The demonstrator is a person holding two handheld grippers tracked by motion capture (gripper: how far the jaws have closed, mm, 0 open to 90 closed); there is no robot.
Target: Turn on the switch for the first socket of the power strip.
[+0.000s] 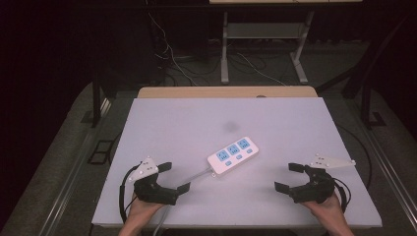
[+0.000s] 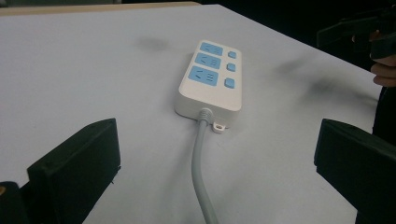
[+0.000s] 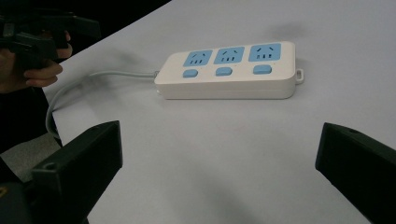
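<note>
black tongs, left (image 1: 174, 177) and right (image 1: 289, 177) — wide open, empty, power strip (image 1: 233, 155) between.

The power strip's cord (image 1: 194, 174) runs off the table's near edge

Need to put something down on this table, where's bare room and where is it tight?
Bare: the far half of the table, beyond the power strip, and its far corners. Also the near strip between the power strip and the right gripper. Tight: near left, where the cord runs past the left gripper.
</note>
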